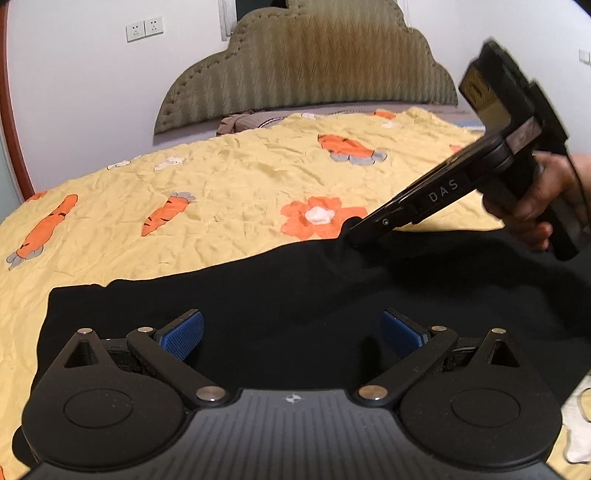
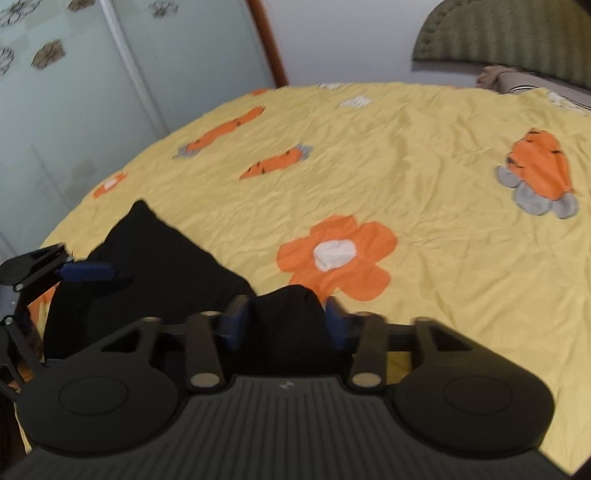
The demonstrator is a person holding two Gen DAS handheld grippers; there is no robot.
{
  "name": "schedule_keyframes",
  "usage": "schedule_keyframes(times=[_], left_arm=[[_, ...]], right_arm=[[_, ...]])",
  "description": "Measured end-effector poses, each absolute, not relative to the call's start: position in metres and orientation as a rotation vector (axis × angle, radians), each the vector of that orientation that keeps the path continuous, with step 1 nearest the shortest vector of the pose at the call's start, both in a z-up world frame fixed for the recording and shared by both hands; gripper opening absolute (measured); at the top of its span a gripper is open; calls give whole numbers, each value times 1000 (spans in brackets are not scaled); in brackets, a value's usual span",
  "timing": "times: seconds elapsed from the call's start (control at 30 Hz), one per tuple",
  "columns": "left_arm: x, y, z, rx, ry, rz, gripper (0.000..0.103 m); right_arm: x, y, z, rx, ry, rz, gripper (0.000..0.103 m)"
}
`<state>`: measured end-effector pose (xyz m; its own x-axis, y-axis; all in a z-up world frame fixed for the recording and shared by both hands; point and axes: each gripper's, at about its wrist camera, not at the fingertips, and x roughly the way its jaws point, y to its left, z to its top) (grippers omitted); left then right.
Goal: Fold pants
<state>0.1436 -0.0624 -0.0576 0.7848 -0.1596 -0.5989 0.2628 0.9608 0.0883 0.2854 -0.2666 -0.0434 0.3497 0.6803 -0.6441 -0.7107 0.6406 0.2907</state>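
The black pants [image 1: 295, 288] lie flat on a yellow bedspread [image 1: 221, 184] printed with carrots and flowers. My left gripper [image 1: 291, 332] hovers over the pants, its blue pads wide apart with nothing between them. My right gripper [image 1: 352, 230], held by a hand [image 1: 532, 206], meets the pants' far edge. In the right wrist view that right gripper [image 2: 286, 321] pinches a raised bunch of the pants [image 2: 147, 266] between its blue pads. One blue finger [image 2: 86, 271] of the left gripper shows at the left above the cloth.
A padded olive headboard [image 1: 314, 62] and a grey pillow [image 1: 236, 123] stand at the head of the bed. Frosted sliding doors [image 2: 92, 92] run along the bed's far side. Wall sockets [image 1: 144, 27] sit on the white wall. Wide yellow bedspread [image 2: 406, 166] stretches beyond the pants.
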Motion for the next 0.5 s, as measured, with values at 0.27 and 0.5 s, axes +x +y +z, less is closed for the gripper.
schedule_keyframes(times=[0.27,0.5], left_arm=[[147,-60,-70,143,680,-211,103],[142,-60,-74,143,650,-199,103]], right_arm=[[293,-268,-50,-9,829,929,11],[286,-270,-50,72,762,755,4]])
